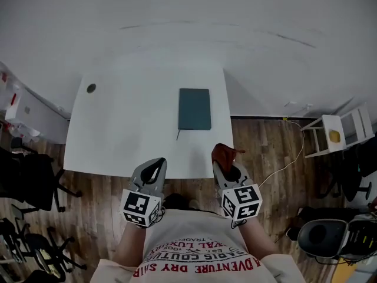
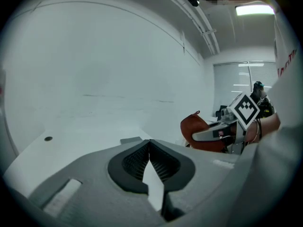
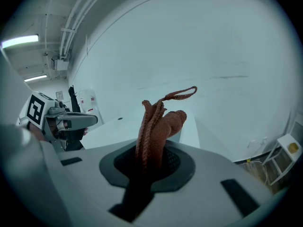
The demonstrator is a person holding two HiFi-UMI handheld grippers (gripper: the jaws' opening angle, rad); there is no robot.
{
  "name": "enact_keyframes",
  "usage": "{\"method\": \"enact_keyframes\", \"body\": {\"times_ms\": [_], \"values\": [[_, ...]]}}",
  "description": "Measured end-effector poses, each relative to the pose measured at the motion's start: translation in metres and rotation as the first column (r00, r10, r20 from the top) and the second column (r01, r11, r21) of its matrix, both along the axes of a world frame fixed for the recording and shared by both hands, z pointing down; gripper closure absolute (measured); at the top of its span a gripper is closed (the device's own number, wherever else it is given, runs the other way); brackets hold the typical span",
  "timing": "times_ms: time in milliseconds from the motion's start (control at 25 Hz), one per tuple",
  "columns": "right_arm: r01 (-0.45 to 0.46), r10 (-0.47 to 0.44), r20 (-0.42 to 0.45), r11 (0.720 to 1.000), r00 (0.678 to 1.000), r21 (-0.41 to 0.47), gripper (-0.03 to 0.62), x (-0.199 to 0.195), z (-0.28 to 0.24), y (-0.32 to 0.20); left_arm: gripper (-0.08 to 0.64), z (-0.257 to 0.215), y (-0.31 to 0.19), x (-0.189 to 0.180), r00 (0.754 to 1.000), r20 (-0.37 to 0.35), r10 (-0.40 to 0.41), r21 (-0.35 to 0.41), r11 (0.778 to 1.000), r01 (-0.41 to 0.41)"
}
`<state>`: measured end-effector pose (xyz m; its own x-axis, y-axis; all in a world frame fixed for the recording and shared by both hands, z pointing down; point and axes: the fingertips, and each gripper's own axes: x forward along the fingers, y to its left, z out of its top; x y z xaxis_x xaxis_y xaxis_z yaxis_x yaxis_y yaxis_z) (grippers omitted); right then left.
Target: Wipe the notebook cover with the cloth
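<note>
A dark teal notebook (image 1: 194, 108) lies closed on the white table (image 1: 129, 128), right of its middle. Both grippers hover at the table's near edge, short of the notebook. My right gripper (image 1: 224, 160) is shut on a rust-red cloth (image 1: 227, 154); in the right gripper view the cloth (image 3: 160, 122) stands up bunched out of the jaws, a loop at its top. My left gripper (image 1: 157, 164) is shut with nothing in it, its pads meeting at the tips (image 2: 149, 142). The left gripper view also shows the cloth (image 2: 200, 127) at the right.
A small dark round spot (image 1: 91, 88) marks the table's far left corner. Black office chairs (image 1: 29, 184) stand on the wood floor at the left, a white cabinet (image 1: 26, 114) behind them. At the right are a small white shelf unit (image 1: 341, 128), a floor cable (image 1: 288, 161) and another chair (image 1: 321, 236).
</note>
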<state>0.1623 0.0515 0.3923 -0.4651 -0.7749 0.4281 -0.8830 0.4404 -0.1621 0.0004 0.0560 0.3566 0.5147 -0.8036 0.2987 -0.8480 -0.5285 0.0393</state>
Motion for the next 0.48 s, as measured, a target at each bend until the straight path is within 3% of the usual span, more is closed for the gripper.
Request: {"method": "enact_keyframes", "body": {"times_ms": [240,480], "values": [[-0.025,0.023,-0.031,0.996,0.999,-0.086,0.523,-0.011,0.033,-0.051,0.549,0.049,-0.062,-0.011,1.000,-0.012,0.025,-0.108,0.994,-0.026],[-0.038,0.025,-0.070,0.984,0.997,-0.176,0.523,-0.030,0.061,-0.096,0.549,0.078,-0.121,-0.012,0.993,-0.027,0.114,-0.189,0.975,-0.117]]}}
